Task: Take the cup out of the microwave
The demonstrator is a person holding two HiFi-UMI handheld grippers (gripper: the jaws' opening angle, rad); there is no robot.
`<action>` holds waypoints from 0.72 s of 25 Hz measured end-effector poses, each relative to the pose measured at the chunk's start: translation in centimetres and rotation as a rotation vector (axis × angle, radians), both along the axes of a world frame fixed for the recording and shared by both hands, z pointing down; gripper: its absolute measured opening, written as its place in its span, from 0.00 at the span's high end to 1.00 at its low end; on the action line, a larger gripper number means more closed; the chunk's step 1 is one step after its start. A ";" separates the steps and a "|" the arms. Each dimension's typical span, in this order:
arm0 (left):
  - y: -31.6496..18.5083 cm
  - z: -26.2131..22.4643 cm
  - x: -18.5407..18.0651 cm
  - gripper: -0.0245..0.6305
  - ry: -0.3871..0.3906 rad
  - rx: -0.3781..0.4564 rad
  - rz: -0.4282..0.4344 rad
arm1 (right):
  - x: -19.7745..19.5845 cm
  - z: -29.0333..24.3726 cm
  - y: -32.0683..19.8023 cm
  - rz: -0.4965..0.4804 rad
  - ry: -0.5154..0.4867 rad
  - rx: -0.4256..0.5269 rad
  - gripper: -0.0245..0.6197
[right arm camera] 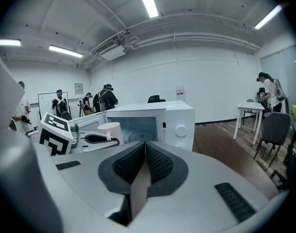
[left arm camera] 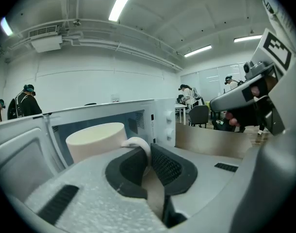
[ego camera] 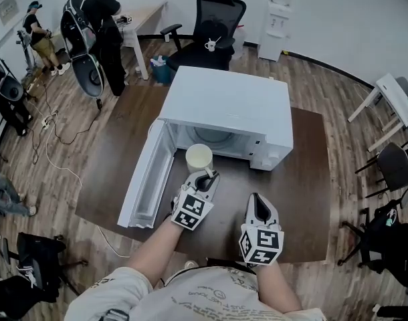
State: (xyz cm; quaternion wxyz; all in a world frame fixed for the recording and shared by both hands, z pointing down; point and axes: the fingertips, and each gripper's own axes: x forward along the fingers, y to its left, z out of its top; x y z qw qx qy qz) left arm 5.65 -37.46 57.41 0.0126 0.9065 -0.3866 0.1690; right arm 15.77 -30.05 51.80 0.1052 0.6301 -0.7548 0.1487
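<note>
A cream cup (ego camera: 198,158) sits just outside the open mouth of the white microwave (ego camera: 231,109), over the brown table. My left gripper (ego camera: 209,174) is shut on the cup's handle (left arm camera: 136,144); the cup body (left arm camera: 95,141) fills the left gripper view in front of the oven cavity. In the right gripper view the same cup (right arm camera: 110,130) appears left of centre. My right gripper (ego camera: 258,208) hovers over the table in front of the microwave, right of the left one, shut with nothing between its pads (right arm camera: 157,165).
The microwave door (ego camera: 145,179) hangs open to the left, level with the cup. The brown table (ego camera: 304,199) ends close to my body. A black office chair (ego camera: 207,29) stands behind the microwave; people stand at the far left by a desk.
</note>
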 end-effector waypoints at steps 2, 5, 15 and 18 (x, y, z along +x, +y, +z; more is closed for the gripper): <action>2.4 -1.2 0.0 0.91 0.006 0.002 0.026 | -1.1 -0.3 1.2 -0.014 -0.008 0.013 0.94; 6.1 -2.9 -0.2 0.91 0.038 -0.018 0.060 | -2.9 -1.2 2.9 -0.036 -0.013 0.035 0.94; 15.3 -6.3 -3.6 0.91 0.080 -0.020 0.054 | -8.9 -4.2 7.8 -0.132 -0.079 0.125 0.94; 17.2 -7.1 -4.5 0.91 0.087 -0.014 0.035 | -10.1 -4.6 9.1 -0.162 -0.109 0.143 0.94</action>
